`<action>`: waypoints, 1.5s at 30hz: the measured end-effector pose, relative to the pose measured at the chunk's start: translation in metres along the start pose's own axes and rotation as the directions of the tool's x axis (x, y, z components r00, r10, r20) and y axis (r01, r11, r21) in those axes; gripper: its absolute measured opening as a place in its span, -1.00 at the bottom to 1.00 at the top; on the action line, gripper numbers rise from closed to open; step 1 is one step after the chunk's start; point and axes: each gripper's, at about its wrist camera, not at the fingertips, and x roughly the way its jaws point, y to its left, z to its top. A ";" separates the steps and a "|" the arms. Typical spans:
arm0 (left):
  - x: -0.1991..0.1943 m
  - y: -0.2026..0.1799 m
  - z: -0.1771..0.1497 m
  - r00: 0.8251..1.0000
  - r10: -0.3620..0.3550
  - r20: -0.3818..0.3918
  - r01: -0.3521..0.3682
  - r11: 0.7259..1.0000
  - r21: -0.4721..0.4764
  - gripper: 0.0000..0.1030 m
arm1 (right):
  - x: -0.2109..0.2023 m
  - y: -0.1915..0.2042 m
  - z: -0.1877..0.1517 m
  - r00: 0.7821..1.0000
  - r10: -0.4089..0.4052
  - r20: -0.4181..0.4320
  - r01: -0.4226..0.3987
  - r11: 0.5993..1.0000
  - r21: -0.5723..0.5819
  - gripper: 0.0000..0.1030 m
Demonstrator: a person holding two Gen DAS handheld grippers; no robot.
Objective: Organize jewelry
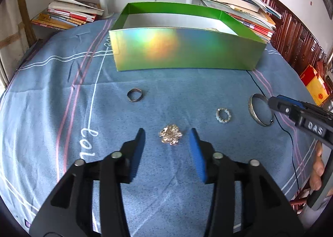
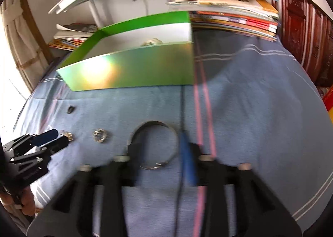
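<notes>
A gold bead cluster (image 1: 171,134) lies on the blue cloth between the open jaws of my left gripper (image 1: 168,135), untouched. A dark copper ring (image 1: 135,95) lies further left. A small crystal ring (image 1: 223,115) and a large silver bangle (image 1: 260,110) lie to the right. In the right wrist view the bangle (image 2: 155,145) lies between the open fingers of my right gripper (image 2: 159,149); the view is blurred. The crystal ring (image 2: 101,135) and bead cluster (image 2: 67,135) show left of it. The green open box (image 1: 183,49) stands behind, with some jewelry (image 2: 152,41) inside.
Stacks of books (image 1: 68,15) and papers (image 1: 239,8) lie behind the box. A thin black cable (image 1: 291,139) runs across the cloth at the right. A red and yellow box (image 1: 314,85) sits off the table's right edge. Dark wooden furniture (image 2: 308,35) stands right.
</notes>
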 end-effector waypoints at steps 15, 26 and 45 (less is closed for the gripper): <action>-0.005 -0.001 -0.009 1.000 -0.016 0.001 0.016 1.000 0.004 0.11 | 0.011 0.030 -0.024 0.997 -0.043 -0.069 0.030 0.982 -0.186 -0.16; -0.006 -0.003 -0.010 1.000 -0.019 0.002 0.019 1.000 0.009 0.19 | 0.005 -0.001 -0.025 0.993 -0.101 -0.060 0.093 0.988 -0.125 -0.13; -0.001 -0.002 -0.009 1.000 -0.014 -0.011 0.014 1.000 0.010 0.32 | 0.016 0.010 -0.017 0.992 -0.111 -0.062 0.102 0.985 -0.136 0.15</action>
